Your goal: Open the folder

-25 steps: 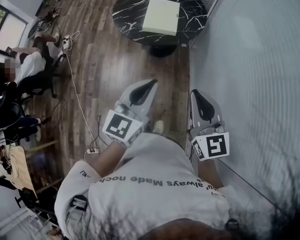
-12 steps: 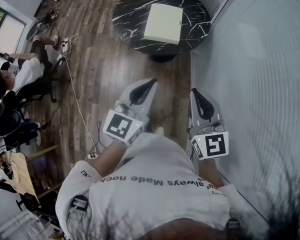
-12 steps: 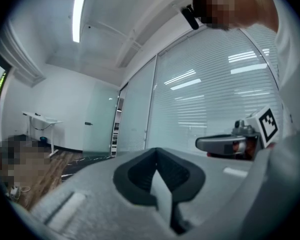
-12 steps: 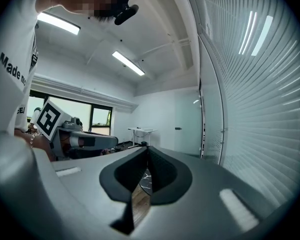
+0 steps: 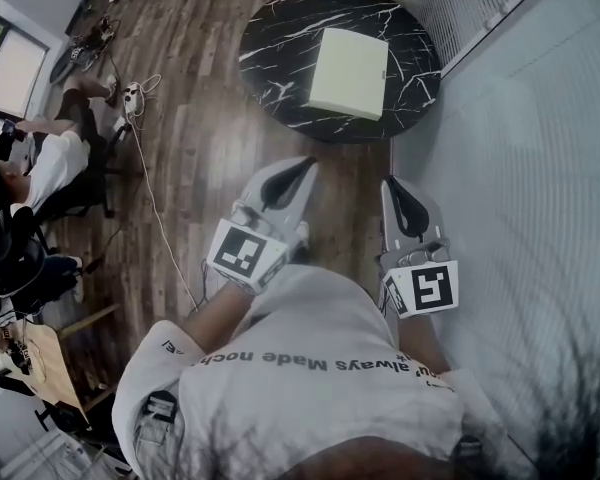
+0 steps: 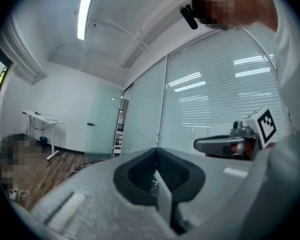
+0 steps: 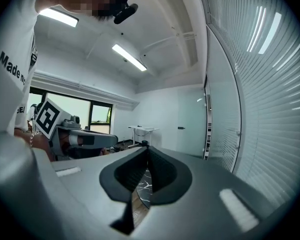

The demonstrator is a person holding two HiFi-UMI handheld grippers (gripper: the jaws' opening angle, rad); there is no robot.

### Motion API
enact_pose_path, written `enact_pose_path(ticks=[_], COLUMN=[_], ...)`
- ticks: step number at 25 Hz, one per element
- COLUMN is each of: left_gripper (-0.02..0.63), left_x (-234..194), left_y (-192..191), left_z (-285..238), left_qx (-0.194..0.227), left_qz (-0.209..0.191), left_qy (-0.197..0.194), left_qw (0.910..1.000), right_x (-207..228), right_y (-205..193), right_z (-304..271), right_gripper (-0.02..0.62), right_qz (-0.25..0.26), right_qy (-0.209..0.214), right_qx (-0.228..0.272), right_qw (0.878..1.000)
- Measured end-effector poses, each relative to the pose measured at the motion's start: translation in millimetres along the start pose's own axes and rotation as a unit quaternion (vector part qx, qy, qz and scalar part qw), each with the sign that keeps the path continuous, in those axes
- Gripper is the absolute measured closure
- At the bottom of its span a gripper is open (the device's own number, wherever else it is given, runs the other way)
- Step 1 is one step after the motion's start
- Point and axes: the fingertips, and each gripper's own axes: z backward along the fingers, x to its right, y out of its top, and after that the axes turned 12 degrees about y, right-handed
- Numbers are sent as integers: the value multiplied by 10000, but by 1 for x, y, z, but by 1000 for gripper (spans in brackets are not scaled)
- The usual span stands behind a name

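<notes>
Both tongs are empty with their tips pressed together. The left gripper (image 5: 302, 166) and right gripper (image 5: 392, 182) point level ahead of the person, well short of the table (image 5: 280, 48). The folder (image 5: 348, 73), pale and closed, lies flat on the table's right half, well apart from both.

The step in hand looks like the approach. To do it well, the person should come square to the table and stop with the folder in reach. Then 1 gripper's jaws should part before closing on a free edge of the cover, while the other pins the back so the folder does not slide. Which edge is the spine cannot be told from here.

Against the earliest frame, table and folder sit lower and further right in the head view — nearer — while the 2 grippers keep the same pose and closed jaws.
</notes>
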Motion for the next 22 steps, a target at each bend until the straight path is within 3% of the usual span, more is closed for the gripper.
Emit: enact_pose_path(ticks=[9, 22], left_gripper=[603, 603], left_x=[-71, -81], left_y=[0, -11], left_z=[-20, -72], left_qx=[-87, -242], left_qz=[-38, 40], left_qy=[-134, -288], left_qw=[9999, 9993], right_x=[-4, 47], right_y=[5, -8], right_z=[-73, -98], right_gripper=[592, 592], right_qz=[-33, -123], right_qy=[-27, -173], right_qx=[-85, -140], right_qw=[10000, 9997])
